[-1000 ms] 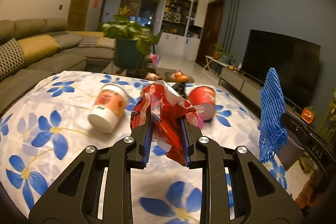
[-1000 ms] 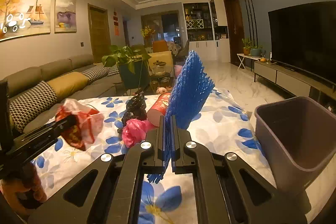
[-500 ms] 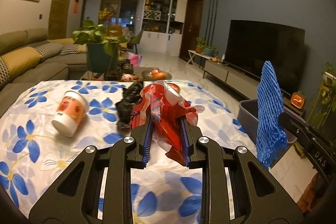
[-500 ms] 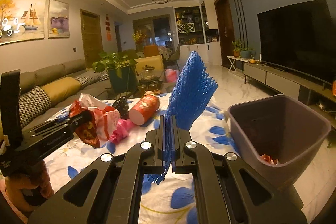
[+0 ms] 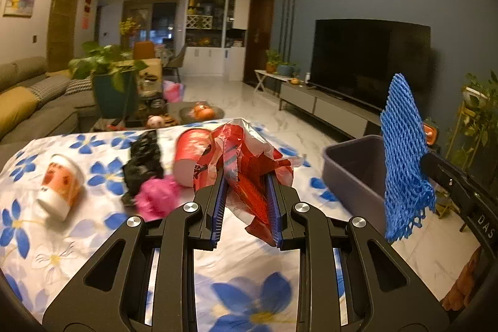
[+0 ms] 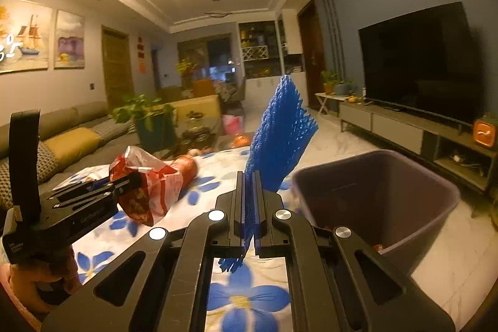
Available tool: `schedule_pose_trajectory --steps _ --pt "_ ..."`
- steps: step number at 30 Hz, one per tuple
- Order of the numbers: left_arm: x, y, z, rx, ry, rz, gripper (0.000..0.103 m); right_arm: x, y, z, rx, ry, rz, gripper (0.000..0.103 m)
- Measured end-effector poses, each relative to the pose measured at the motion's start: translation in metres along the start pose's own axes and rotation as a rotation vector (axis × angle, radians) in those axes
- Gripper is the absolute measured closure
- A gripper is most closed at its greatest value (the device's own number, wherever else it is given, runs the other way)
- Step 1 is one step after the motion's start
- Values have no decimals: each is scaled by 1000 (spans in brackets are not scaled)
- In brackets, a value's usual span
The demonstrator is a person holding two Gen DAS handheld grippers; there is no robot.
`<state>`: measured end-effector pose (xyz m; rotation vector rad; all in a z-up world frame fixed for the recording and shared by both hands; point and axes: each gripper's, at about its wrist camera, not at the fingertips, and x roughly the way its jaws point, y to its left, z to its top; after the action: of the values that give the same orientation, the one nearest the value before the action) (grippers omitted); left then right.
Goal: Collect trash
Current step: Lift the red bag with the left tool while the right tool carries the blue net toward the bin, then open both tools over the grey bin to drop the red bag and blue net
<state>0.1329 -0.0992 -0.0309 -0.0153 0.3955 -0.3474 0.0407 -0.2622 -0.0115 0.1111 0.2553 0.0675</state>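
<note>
Holding trash in both tongs. Your left tongs [image 5: 246, 207] are clamped narrow on a crumpled red wrapper [image 5: 246, 157], which sticks up and forward out of the pads; in the right wrist view the same left tongs [image 6: 130, 179] show from the side with the wrapper [image 6: 152, 185] bunched at the tip, above the surface [image 6: 199, 192]. Your right tongs [image 6: 249, 207] are pinched nearly flat on a blue foam net [image 6: 277, 139], the net standing upright above the pads with a frayed end hanging below them. In the left wrist view that net [image 5: 403, 157] sits just in front of the purple bin [image 5: 351, 173].

The bin [image 6: 389, 198] stands at the right edge of the surface, open top; a small bit of red and white scrap lies inside near its bottom.

On the floral cloth [image 5: 62, 238] lying loose: a white-and-orange paper cup [image 5: 60, 185] on its side at left, a black crumpled bag [image 5: 143, 161], a pink wad [image 5: 158, 198] just in front of it, and a red cup [image 5: 193, 151] on its side right behind the wrapper.

Your hand [image 6: 40, 279] grips the left handle at lower left.
</note>
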Motion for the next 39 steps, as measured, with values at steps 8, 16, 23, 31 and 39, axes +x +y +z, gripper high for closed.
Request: schedule_pose_trajectory --steps 8,16,23,31,39 --pt "26 -50 21 42 -19 -121 79 -2 -40 6 14 -23 -122 99" --pt "57 -99 32 65 -25 -236 79 1 -77 8 57 -25 -200 99" --pt "87 -124 35 64 -5 -286 79 12 -93 7 71 -15 -226 99" --pt "111 -143 30 87 13 -315 79 18 -106 4 82 -9 -243 99" --pt "124 -154 26 96 35 -326 79 21 -116 2 98 -3 -251 99"
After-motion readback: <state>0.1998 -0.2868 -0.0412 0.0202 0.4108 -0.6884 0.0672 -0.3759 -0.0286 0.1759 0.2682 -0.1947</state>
